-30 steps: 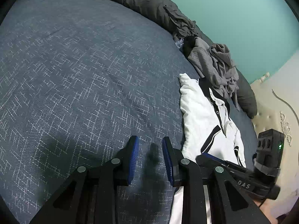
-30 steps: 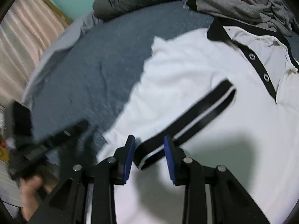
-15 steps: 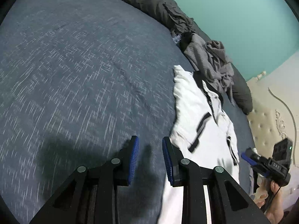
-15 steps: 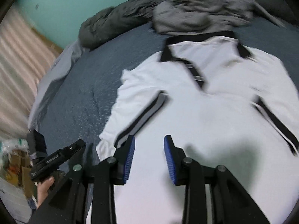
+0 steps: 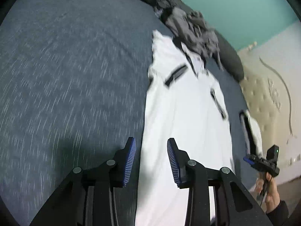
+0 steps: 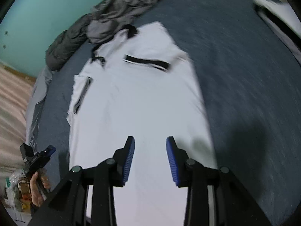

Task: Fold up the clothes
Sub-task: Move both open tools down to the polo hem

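— While both tools hang over the bed, where does the garment lie?

— The white polo shirt lies spread on the blue-grey cover, collar end towards a heap of grey clothes by the teal wall. In both views its sleeves, edged in black, seem turned in onto the body, though blur makes that uncertain. The lower part lies flat and runs out of view beneath the cameras.

— And the fingers?

— The left gripper has its blue pads apart with nothing between them, poised above the shirt's left edge. The right gripper is likewise spread and empty, above the middle of the lower body.

— What could go wrong from here?

— Thin cloth lying flat on a soft cover is hard to pinch alone: a finger could catch the bedcover too, or take only one layer, so a turned-in sleeve may slide out if the cloth is lifted. The grey heap touches the collar and might drag along. Uneven pulls by the two hands would skew any fold.

— Any writing to read?

— None legible. The far gripper in each view is too small and blurred to show lettering, and the shirt shows no logo.
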{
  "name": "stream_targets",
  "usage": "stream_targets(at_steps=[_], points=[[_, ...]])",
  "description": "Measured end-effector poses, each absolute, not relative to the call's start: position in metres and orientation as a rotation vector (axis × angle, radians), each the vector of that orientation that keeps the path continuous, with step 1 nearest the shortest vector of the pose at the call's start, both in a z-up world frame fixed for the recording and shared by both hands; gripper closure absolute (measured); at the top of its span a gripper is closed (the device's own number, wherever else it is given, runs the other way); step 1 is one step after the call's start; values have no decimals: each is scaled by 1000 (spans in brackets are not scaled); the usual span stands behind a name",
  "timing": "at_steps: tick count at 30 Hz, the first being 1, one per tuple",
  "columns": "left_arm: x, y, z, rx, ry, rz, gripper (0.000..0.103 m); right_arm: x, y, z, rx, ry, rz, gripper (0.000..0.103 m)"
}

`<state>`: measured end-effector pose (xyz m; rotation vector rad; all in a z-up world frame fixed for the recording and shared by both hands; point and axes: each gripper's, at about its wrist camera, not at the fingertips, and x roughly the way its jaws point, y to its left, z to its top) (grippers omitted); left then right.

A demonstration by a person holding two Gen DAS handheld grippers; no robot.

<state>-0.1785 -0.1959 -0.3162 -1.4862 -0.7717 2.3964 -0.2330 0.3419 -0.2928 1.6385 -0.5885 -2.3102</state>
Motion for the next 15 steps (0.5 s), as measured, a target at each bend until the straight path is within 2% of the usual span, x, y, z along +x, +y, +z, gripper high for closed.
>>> stream_targets(at_steps=[8, 15], points=[[-124, -181, -322, -1644, -678, 2315, 65, -161, 385, -325, 1781, -672, -2241, 65], [-90, -172, -328, -1741, -653, 2243, 64, -124, 403, -332, 1811, -688, -2225, 64]])
